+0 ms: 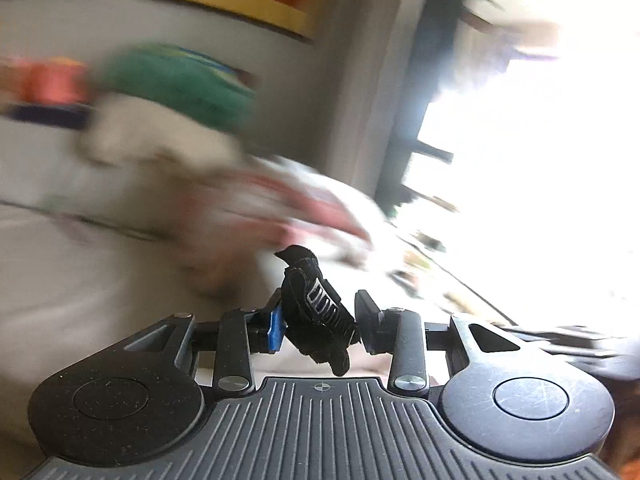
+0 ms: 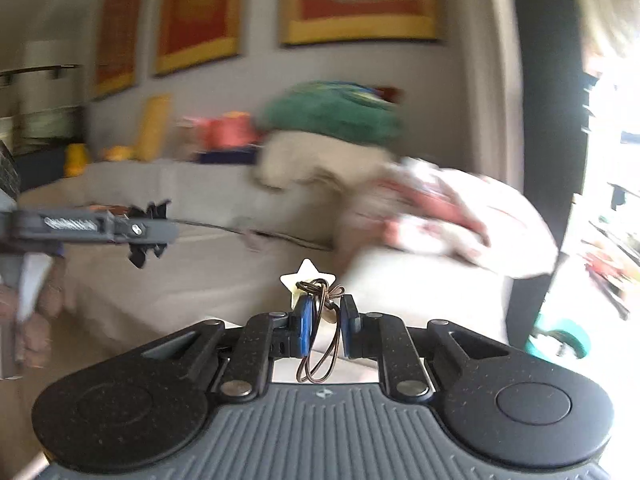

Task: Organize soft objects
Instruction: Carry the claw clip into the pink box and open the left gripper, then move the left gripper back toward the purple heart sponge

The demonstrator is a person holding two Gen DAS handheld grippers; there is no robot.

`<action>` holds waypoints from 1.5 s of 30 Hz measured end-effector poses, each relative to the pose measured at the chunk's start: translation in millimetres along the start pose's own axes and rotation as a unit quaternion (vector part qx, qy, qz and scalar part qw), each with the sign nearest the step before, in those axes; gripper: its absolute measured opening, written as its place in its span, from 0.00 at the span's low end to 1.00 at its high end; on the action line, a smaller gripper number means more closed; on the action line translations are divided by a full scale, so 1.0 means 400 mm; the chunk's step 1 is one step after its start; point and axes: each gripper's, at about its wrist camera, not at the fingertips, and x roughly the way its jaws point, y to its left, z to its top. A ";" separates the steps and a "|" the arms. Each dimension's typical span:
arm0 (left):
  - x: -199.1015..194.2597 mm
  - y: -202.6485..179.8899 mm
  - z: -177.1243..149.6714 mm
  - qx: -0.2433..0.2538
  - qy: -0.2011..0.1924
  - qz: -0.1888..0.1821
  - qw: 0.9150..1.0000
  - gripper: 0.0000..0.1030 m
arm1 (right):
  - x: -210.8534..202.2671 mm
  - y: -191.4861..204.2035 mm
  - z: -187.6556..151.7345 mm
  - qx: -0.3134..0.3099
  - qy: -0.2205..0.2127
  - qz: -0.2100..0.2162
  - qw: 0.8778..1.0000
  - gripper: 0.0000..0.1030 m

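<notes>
left gripper (image 1: 320, 316) clamped on black hair claw clip (image 1: 316, 308), right gripper (image 2: 324, 328) clenched on brown hair ties (image 2: 320, 336) with white star charm (image 2: 307, 276), both above beige sofa (image 2: 224, 256), background blurred

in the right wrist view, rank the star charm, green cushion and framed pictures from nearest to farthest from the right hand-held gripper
1. star charm, between the right hand-held gripper fingers
2. green cushion, atop the pile on the sofa
3. framed pictures, on the back wall
</notes>
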 end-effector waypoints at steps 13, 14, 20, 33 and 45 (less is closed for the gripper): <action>0.436 -0.166 -0.287 0.010 0.243 -0.064 0.968 0.38 | -0.019 -0.184 -0.350 0.036 0.093 -0.036 0.994 0.54; 0.411 -0.163 -0.284 0.017 0.231 -0.065 0.971 0.38 | -0.028 -0.175 -0.364 0.032 0.090 -0.035 0.995 0.59; 0.179 -0.100 -0.209 -0.014 0.136 -0.056 0.989 0.38 | -0.005 -0.094 -0.417 0.008 0.095 -0.026 0.995 0.60; -0.152 0.351 -0.422 -0.159 0.098 0.181 0.966 0.38 | 0.050 0.073 -0.502 0.027 0.139 0.053 0.989 0.62; -0.135 0.182 -0.436 -0.010 0.075 0.193 0.978 0.38 | 0.080 0.121 -0.548 0.044 0.156 0.048 0.986 0.63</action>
